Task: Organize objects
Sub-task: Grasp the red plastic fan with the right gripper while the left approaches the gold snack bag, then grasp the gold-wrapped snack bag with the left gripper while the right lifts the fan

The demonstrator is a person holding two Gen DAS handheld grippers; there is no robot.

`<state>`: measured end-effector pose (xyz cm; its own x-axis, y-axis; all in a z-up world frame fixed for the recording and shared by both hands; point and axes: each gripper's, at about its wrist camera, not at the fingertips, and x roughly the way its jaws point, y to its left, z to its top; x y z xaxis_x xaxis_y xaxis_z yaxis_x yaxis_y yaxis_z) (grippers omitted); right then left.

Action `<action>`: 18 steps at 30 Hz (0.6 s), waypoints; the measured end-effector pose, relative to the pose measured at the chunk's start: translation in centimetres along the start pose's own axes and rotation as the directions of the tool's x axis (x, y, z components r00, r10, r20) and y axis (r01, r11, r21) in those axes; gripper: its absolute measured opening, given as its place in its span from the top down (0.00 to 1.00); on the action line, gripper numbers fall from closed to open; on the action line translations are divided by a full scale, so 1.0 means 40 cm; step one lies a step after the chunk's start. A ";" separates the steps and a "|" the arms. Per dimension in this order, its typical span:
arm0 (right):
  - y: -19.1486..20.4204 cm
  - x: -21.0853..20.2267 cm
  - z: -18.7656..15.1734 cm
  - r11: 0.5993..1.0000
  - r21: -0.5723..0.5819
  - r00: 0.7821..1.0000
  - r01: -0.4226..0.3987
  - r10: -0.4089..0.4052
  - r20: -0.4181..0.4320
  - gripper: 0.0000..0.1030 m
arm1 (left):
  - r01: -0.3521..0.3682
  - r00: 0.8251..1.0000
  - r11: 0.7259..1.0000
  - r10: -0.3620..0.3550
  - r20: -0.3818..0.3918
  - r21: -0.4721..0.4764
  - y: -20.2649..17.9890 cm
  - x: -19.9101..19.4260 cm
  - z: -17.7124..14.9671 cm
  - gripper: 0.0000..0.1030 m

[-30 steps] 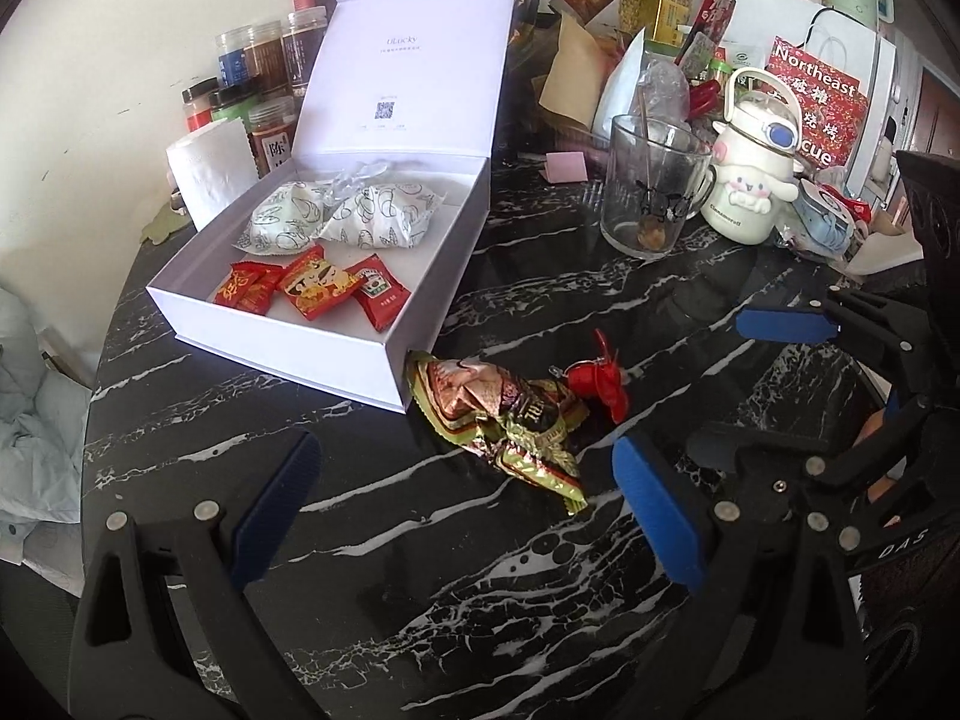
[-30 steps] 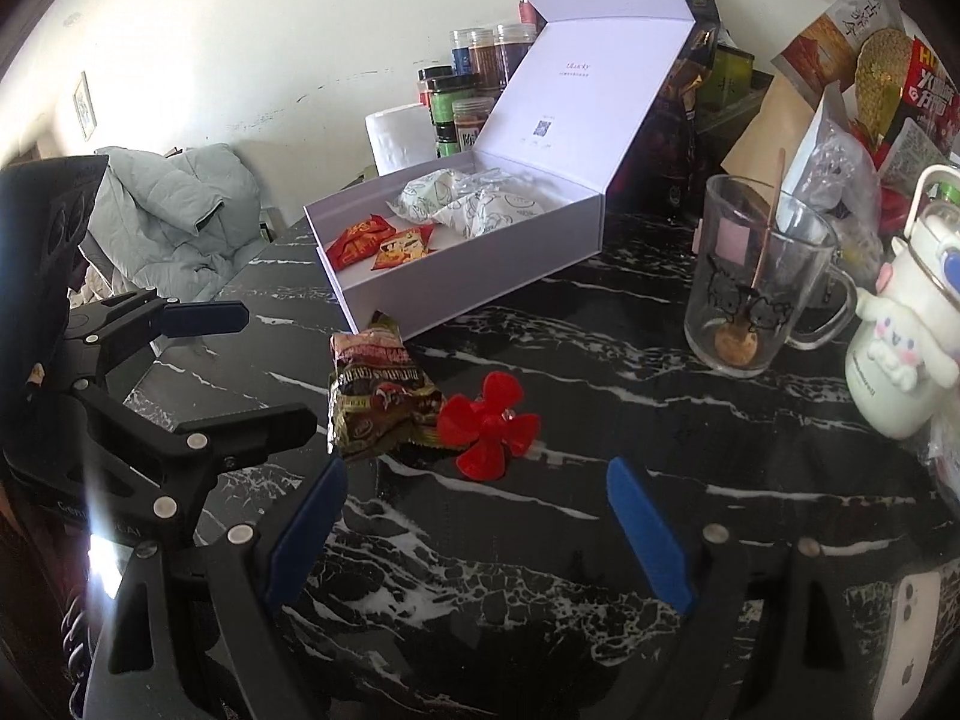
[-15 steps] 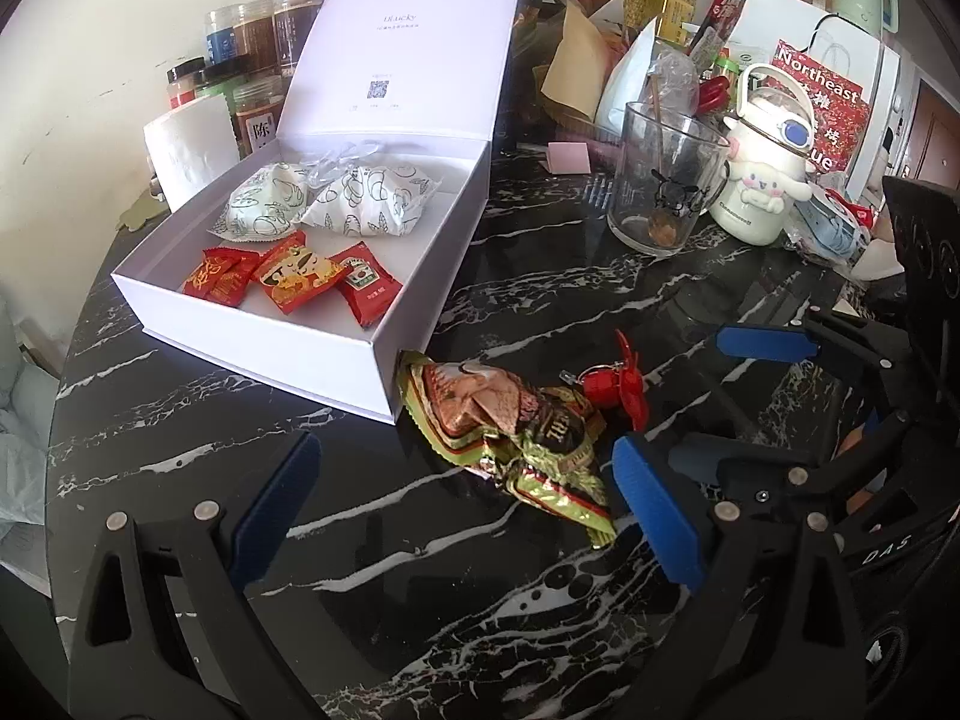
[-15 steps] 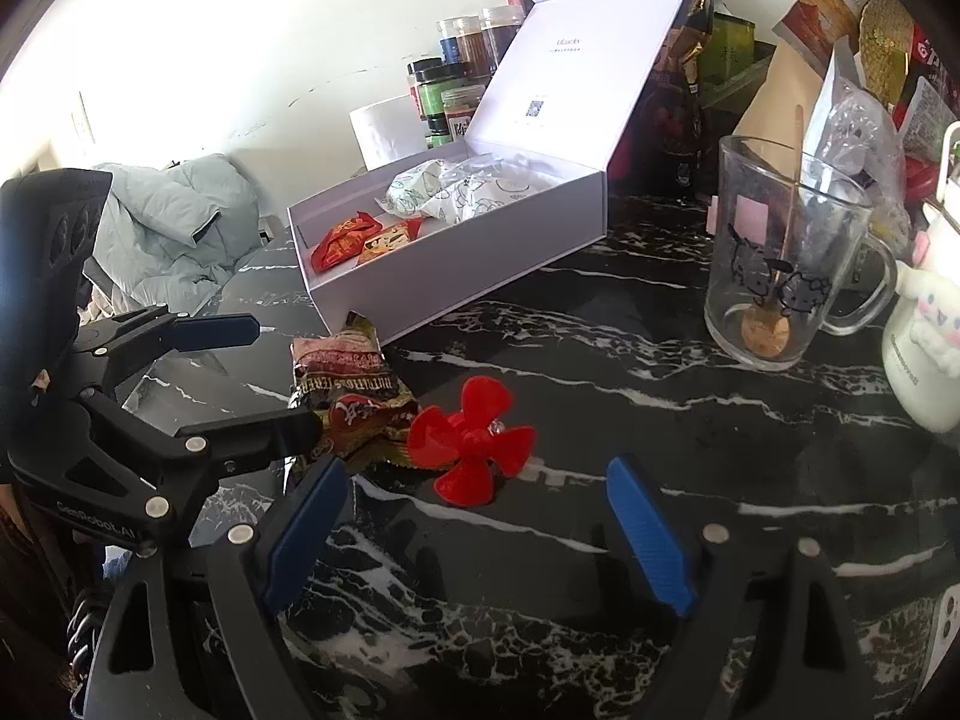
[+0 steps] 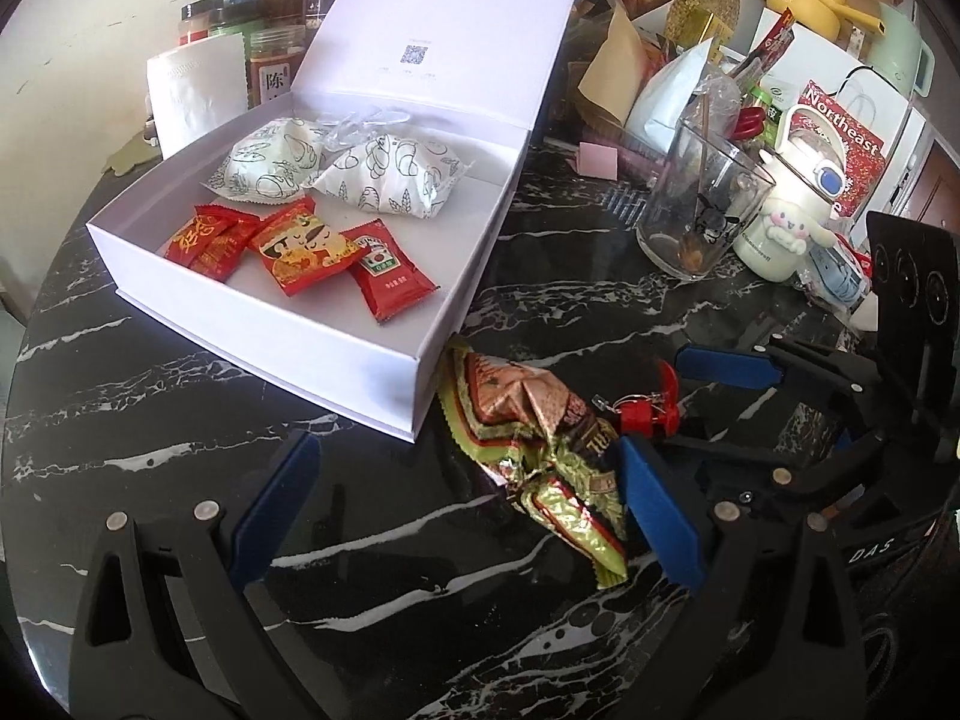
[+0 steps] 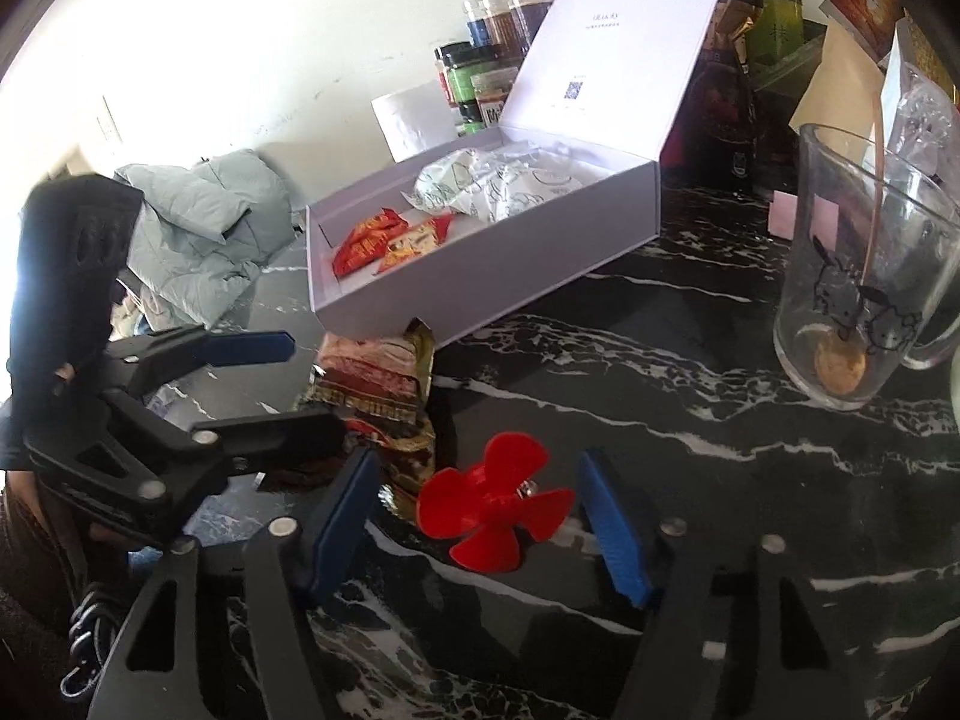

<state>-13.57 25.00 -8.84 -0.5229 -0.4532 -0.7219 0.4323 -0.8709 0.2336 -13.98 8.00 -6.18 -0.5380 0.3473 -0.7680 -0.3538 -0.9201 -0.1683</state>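
Note:
A crumpled green-and-brown snack wrapper [image 5: 540, 438] lies on the black marble table just in front of the open white box [image 5: 270, 348]. My left gripper [image 5: 468, 510] is open and straddles the wrapper, which sits near its right pad. A red plastic propeller [image 6: 492, 504] lies beside the wrapper [image 6: 372, 378], between the blue pads of my right gripper [image 6: 480, 525]. Those jaws are closing, and a small gap still shows on each side of the propeller. Inside the box [image 6: 480, 294] are red sachets [image 5: 300, 246] and two white pastry packs [image 5: 336, 174].
A glass mug [image 5: 696, 204] with a spoon and a white character bottle [image 5: 780, 222] stand to the right. Spice jars [image 5: 270, 12], a paper roll [image 5: 192, 90] and packets crowd the back. A grey jacket [image 6: 198, 234] lies beyond the table's left edge.
Both grippers have come down and forward toward the wrapper and propeller. The right jaws have narrowed around the propeller. The left jaws stay wide, now around the wrapper.

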 end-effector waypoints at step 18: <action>-0.066 -0.087 -0.104 0.986 0.067 0.989 0.151 -0.150 -0.016 0.47 | -0.044 0.998 0.996 0.047 -0.042 0.077 -0.097 0.073 0.019 0.04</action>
<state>-9.83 29.68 -9.64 -0.5701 -0.3143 -0.7591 0.2981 -0.9401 0.1654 -14.75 12.74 -7.31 -0.5218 0.2956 -0.8002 -0.3874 -0.9179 -0.0864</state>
